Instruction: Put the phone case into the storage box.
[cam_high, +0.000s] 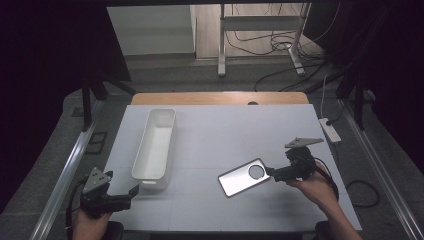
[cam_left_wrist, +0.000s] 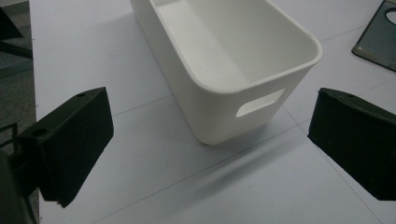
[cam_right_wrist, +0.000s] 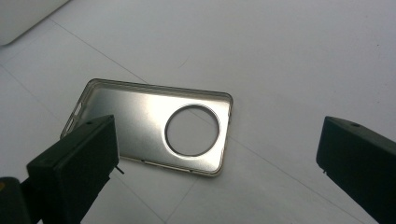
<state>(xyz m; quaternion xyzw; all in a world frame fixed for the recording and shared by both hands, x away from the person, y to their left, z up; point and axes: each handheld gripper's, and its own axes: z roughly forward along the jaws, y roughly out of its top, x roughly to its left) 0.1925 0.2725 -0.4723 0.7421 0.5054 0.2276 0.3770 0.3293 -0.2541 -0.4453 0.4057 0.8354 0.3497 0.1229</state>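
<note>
Fingers (cam_right_wrist: 77, 163) spread wide over metal plate (cam_right_wrist: 140, 123), rim raised.

Dim, dark-edged high view; even overhead light on the white table (cam_high: 225, 135), soft shadows, slightly grainy gripper views.

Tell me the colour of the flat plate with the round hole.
Silvery brushed metal, slightly golden at the rim; the plate shows best in the right gripper view.

Metal phone back plate (cam_high: 243, 177), round-holed: laid flat just ahead of right gripper (cam_high: 270, 174) fingertips. White bin (cam_high: 154, 144): set ahead of left gripper (cam_high: 134, 190) fingertips.
</note>
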